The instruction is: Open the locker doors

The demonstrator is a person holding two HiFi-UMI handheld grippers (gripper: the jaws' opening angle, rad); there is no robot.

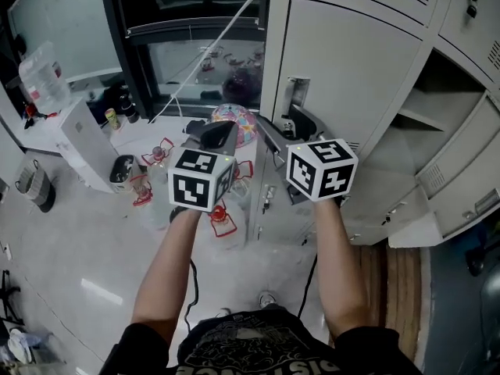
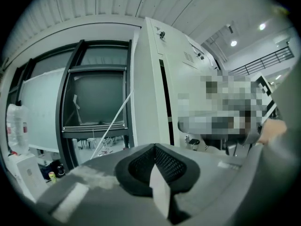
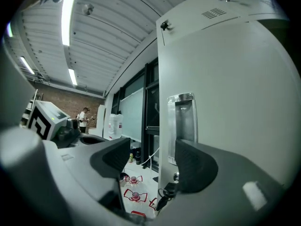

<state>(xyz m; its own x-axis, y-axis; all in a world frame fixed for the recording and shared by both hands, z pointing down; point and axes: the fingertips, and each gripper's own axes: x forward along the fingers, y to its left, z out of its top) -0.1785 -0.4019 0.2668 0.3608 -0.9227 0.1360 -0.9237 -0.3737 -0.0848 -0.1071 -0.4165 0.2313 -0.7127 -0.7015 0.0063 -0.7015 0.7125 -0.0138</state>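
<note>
Right gripper (image 3: 153, 163) stood with its jaws wide apart and nothing between them, aimed at the closed locker door (image 3: 230, 93). The recessed metal handle (image 3: 182, 121) ran upright along that door's left edge, so its long axis was vertical, and it lay just ahead of and a little above the open jaws. It sat nearer the right-hand jaw than the middle of the gap. Whether that jaw already touched the door could not be told. Seen from the head, the right gripper (image 1: 295, 125) sat just below the handle (image 1: 295, 94), while the left gripper (image 1: 219, 137) hung off to the left of the locker, over the floor (image 1: 78, 248) where water bottles (image 1: 223, 219) stood. In its own view the left gripper (image 2: 157, 169) had its pads pressed together on nothing. The right one was clearly the nearer, and the next move probably called for raising it and shifting it slightly right to bracket the handle. Lockers further right (image 1: 445, 131) already stood open, so this door looked like one still to do.
</note>
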